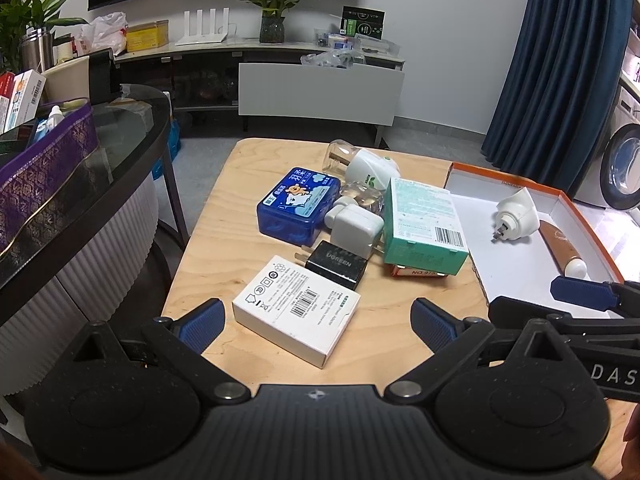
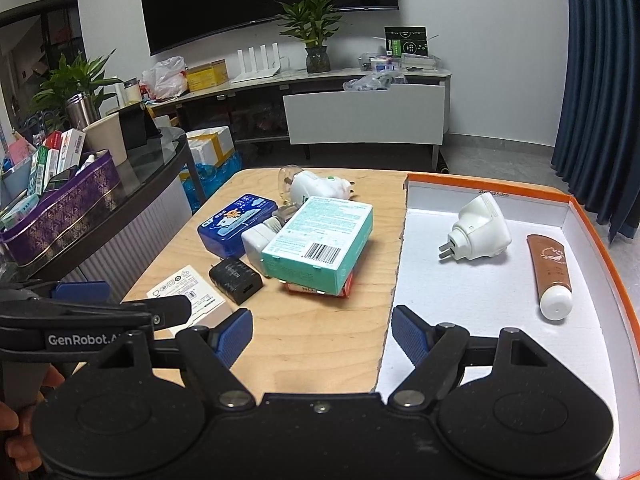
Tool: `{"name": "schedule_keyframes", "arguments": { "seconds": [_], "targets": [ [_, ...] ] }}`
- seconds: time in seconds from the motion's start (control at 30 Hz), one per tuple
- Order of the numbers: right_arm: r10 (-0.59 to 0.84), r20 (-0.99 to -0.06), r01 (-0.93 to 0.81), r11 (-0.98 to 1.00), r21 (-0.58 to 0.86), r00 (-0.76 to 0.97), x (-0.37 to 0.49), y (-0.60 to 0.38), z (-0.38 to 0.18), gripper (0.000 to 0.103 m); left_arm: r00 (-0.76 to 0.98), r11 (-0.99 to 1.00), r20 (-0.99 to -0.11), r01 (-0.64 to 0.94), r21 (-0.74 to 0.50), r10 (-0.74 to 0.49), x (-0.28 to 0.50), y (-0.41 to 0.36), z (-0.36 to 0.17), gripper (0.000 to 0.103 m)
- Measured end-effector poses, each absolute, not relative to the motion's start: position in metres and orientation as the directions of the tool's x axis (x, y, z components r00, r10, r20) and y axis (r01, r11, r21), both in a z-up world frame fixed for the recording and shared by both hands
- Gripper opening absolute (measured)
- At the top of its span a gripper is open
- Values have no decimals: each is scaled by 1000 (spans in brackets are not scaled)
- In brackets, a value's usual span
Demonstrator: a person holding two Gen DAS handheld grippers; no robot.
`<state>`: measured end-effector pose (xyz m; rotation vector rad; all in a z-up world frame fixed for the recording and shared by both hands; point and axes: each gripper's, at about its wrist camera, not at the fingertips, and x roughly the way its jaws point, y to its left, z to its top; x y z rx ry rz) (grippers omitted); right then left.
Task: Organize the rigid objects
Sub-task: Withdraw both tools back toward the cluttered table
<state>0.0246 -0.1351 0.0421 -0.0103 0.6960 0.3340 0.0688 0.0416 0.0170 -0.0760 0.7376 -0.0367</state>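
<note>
On the pale wooden tabletop (image 1: 400, 320), beside the shallow orange-rimmed white cardboard tray (image 2: 480, 300), lies a loose heap of small hard goods, with both tongs hovering over the near edge and holding nothing. The left tongs (image 1: 316, 324) stand wide open, their blue ribbed pads flanking the flat white cardboard adapter box (image 1: 296, 310), which lies just ahead of them at the near end of the heap, well apart from the tray. The right tongs (image 2: 322, 338) are likewise spread wide and empty, straddling the tray's near left wall. Inside the tray already rest a white plug-in diffuser body (image 2: 478, 234) and a brown tube with a white cap (image 2: 550, 276), apart from each other. Left of the tray, the mint-green carton (image 2: 320, 246) sits stacked on a red-and-white box (image 2: 320, 290); further left are the black UGREEN charger (image 1: 336, 265), the white wall charger (image 1: 354, 230) and the blue plastic case with a cartoon label (image 1: 298, 204), and beyond the heap a white plug-in unit with a clear bottle (image 1: 362, 162). The likely step is taking the white box, since it is nearest and lies clear of the others. It would go best with the pads lowered level across the box's shorter sides, closing squarely so it does not pivot, then carried over the tray wall into the open floor near the diffuser.
</note>
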Motion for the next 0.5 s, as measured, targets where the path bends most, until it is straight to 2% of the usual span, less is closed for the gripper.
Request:
{"name": "schedule_keyframes", "arguments": {
  "seconds": [0.5],
  "targets": [
    [299,-646,-321,943,87,703,25,-125,36,90,727,995,-681,35,-92,-89,70,50,6,102]
  ]
}}
